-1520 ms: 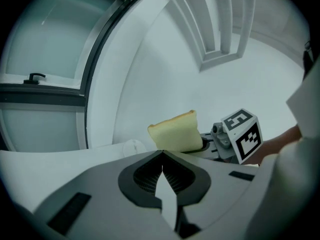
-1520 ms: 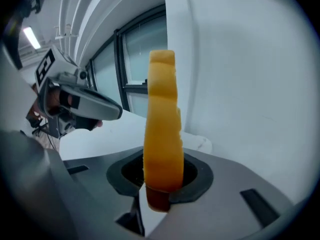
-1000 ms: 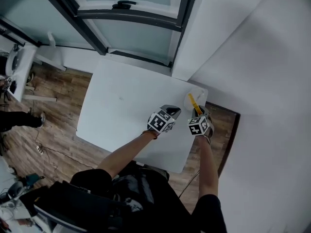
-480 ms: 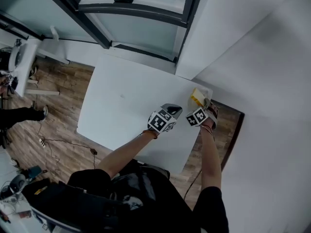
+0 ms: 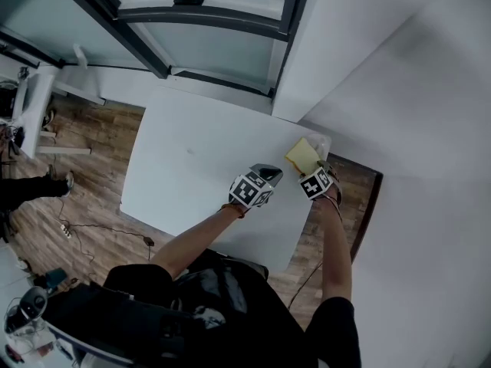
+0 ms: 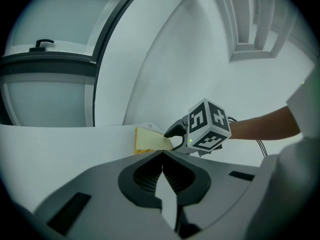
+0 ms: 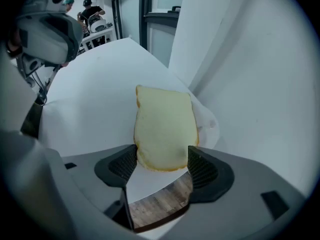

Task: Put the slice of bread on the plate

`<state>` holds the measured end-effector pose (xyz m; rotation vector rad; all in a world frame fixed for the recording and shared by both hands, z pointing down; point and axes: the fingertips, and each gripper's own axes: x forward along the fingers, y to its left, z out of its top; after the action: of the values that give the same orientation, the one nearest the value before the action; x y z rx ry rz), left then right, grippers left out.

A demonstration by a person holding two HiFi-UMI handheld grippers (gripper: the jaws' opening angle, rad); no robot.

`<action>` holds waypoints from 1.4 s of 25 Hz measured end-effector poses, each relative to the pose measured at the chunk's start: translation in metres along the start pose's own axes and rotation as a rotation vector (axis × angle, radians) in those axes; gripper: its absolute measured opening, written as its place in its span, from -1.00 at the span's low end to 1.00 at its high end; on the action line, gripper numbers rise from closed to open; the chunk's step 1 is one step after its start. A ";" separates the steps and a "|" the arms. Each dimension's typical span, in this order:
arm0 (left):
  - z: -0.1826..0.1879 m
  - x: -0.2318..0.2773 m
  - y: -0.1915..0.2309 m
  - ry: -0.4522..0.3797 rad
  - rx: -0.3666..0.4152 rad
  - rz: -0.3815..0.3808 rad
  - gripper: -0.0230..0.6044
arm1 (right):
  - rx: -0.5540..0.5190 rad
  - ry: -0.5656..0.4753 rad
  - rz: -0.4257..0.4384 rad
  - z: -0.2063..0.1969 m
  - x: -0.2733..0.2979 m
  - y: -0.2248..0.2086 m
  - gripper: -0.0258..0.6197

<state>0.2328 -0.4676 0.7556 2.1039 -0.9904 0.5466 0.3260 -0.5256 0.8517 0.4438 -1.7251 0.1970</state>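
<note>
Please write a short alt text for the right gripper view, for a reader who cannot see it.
A slice of bread lies on a white plate at the corner of the table, its near end between the opening jaws of the right gripper.

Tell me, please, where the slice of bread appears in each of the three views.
Head view: slice of bread at the table's far right corner.
Left gripper view: centre, just left of the right gripper.
Right gripper view: centre, its near end between that gripper's opening jaws.
Shared landmark: the white table.
</note>
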 end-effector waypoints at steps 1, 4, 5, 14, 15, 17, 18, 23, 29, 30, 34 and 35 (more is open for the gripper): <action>-0.001 -0.002 -0.002 0.002 0.002 -0.004 -0.91 | 0.023 -0.013 -0.015 -0.002 -0.004 0.000 0.03; -0.005 -0.011 -0.008 0.007 0.019 -0.013 -0.91 | 0.124 -0.091 -0.038 -0.007 -0.022 0.009 0.02; -0.006 -0.015 -0.008 0.008 0.028 -0.015 -0.91 | 0.172 -0.122 -0.041 -0.010 -0.028 0.014 0.02; -0.017 -0.075 -0.037 -0.060 0.114 -0.071 -0.91 | 0.574 -0.591 -0.199 -0.007 -0.170 0.076 -0.79; -0.020 -0.082 -0.039 -0.071 0.108 -0.074 -0.91 | 0.586 -0.620 -0.222 -0.003 -0.186 0.085 -0.86; -0.023 -0.100 -0.046 -0.107 0.110 -0.081 -0.91 | 0.615 -0.677 -0.263 0.005 -0.218 0.101 -0.89; -0.022 -0.110 -0.052 -0.129 0.128 -0.084 -0.91 | 0.634 -0.707 -0.281 0.007 -0.233 0.109 -0.89; -0.008 -0.168 -0.084 -0.257 0.266 -0.075 -0.91 | 0.742 -0.832 -0.365 -0.005 -0.293 0.144 -0.89; 0.001 -0.212 -0.116 -0.352 0.317 -0.102 -0.91 | 0.760 -0.971 -0.387 -0.009 -0.337 0.177 -0.89; 0.001 -0.212 -0.118 -0.351 0.315 -0.109 -0.91 | 0.767 -0.974 -0.391 -0.009 -0.339 0.178 -0.89; -0.003 -0.210 -0.122 -0.326 0.275 -0.124 -0.91 | 0.816 -0.977 -0.425 -0.017 -0.349 0.176 -0.89; -0.004 -0.212 -0.124 -0.329 0.273 -0.125 -0.91 | 0.815 -0.986 -0.428 -0.018 -0.352 0.178 -0.89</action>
<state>0.2008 -0.3097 0.5700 2.5390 -0.9972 0.2891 0.3221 -0.2919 0.5327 1.7110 -2.3851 0.4124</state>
